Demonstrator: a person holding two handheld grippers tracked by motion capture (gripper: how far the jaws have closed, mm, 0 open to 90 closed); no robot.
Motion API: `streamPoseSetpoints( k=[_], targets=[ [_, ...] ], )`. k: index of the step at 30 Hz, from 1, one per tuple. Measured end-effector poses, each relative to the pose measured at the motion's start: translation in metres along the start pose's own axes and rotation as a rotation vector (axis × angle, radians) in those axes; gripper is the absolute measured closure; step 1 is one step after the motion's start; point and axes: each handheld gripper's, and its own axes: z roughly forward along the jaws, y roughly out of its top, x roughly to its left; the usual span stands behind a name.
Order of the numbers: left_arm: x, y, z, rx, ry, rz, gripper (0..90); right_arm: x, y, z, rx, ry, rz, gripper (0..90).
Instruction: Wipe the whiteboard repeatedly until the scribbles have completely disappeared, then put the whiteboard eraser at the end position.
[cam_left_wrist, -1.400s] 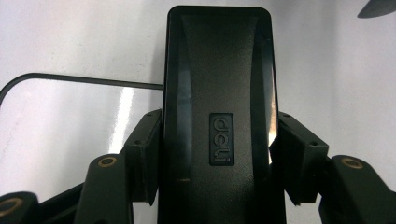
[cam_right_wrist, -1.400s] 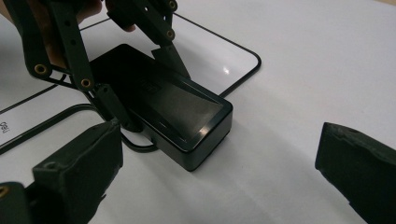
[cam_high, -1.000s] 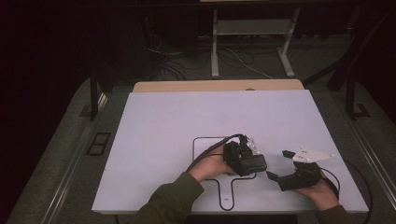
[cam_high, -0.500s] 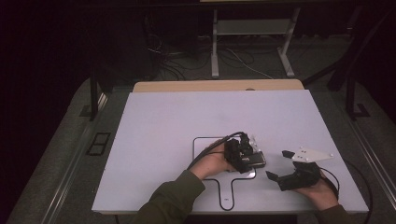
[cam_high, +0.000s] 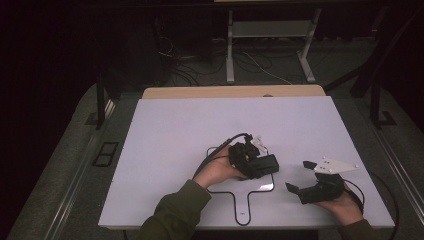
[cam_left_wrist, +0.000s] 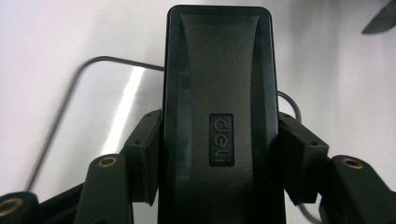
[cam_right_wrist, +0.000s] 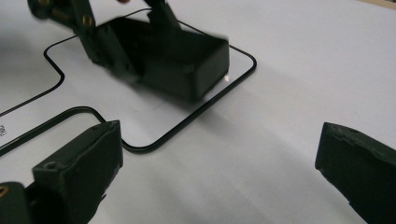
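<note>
Lab or test bench, dim room: before my fingers a white table (cam_high: 165, 150) bearing a printed black outline (cam_high: 235, 192), beyond it loose floor cables (cam_high: 260, 65) and a metal stand (cam_high: 270, 35), grey floor either side of me.

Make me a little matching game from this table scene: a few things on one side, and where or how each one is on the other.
Things:
1. black box
2. left gripper
3. right gripper
4. black outline

States:
A. jaws spread apart, nothing between them
B. printed on the white table
C. clamped between two jaws, marked "deli"
D. shut on the box, above the outline

Pairs: 1-C, 2-D, 3-A, 4-B
</note>
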Motion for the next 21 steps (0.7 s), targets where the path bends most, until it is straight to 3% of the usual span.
streamPoseSetpoints(
  k=[4, 9, 21],
  targets=[
    [0.007, -0.004, -0.014, -0.037, 0.015, -0.055, 39.4, 0.002, 0.000, 0.001, -0.001, 0.005, 0.002, 0.0],
    [0.020, -0.009, -0.028, -0.061, 0.045, -0.075, 39.3, 0.001, -0.001, 0.002, 0.000, 0.009, 0.002, 0.0],
    [0.070, -0.022, -0.045, -0.112, 0.110, -0.179, 39.3, 0.004, 0.000, 0.004, 0.007, 0.016, 0.005, 0.0]
  ],
)
